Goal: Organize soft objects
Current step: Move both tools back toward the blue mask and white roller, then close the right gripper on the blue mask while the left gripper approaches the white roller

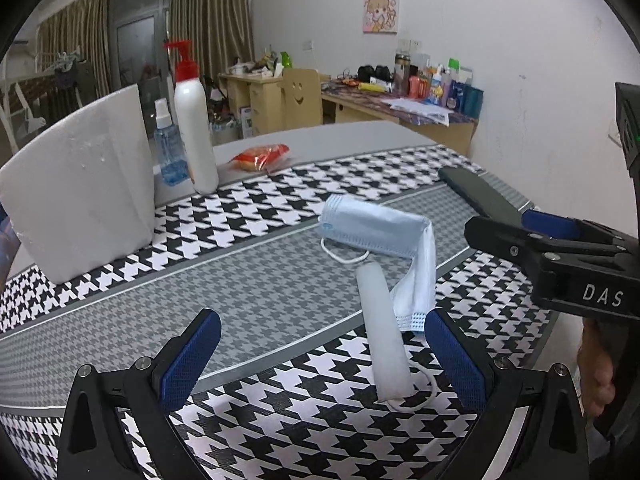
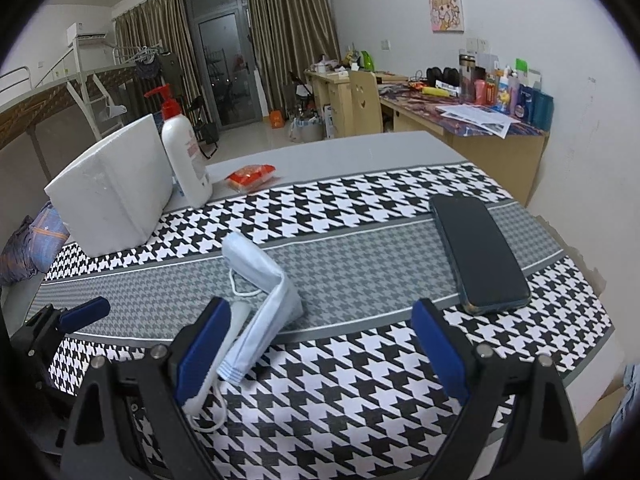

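Face mask (image 1: 380, 232), half-folded over white strip (image 1: 384, 332) on houndstooth cloth (image 1: 248, 280); left gripper (image 1: 320, 356) and right gripper (image 2: 320, 344) wide open, empty, flanking it, seemingly for folding.

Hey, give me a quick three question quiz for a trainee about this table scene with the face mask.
1. True or false: the left tool is shut on the face mask.
2. Which lies on the patterned cloth? A phone, B scissors, C mug.
3. Fill in: the white pump bottle has a ___ pump.

Key: 1 false, both tools are open; 2 A; 3 red.
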`<state>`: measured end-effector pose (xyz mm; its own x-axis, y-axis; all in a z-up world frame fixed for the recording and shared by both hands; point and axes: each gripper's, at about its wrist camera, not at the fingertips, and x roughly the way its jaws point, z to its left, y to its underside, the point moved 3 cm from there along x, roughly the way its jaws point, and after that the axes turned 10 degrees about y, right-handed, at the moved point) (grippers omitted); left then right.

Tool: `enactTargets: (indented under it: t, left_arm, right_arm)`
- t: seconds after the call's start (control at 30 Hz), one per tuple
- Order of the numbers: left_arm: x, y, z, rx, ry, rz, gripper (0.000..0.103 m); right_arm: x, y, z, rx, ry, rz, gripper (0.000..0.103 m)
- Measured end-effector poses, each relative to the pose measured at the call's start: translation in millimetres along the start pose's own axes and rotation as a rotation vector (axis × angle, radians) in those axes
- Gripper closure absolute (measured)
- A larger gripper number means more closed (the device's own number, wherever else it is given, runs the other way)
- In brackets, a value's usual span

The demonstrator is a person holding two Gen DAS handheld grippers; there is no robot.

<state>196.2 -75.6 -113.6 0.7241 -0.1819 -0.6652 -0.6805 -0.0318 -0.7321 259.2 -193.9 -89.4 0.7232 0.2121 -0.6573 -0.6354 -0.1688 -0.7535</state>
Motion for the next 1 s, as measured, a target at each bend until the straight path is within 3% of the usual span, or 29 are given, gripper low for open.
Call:
enactTargets:
  t: [0.57, 0.83, 1.0]
  left_arm:
    - [34.3, 3.6, 2.3, -0.016, 0.017, 0.092, 0.006]
    - [35.2, 2.3, 8.4, -0.035, 0.014, 0.092, 0.006]
    - [36.2, 2.7, 10.9, -0.042, 0.013, 0.094, 0.006]
  right_arm:
    - [26.6, -0.3, 3.6, -0.026, -0.012, 0.047, 0.009]
    - [41.8, -2.9, 11.6, -0.055, -0.013, 0.076, 0.009]
    - [50.2, -1.2, 19.4, -0.072, -0.049, 0.11, 0.021]
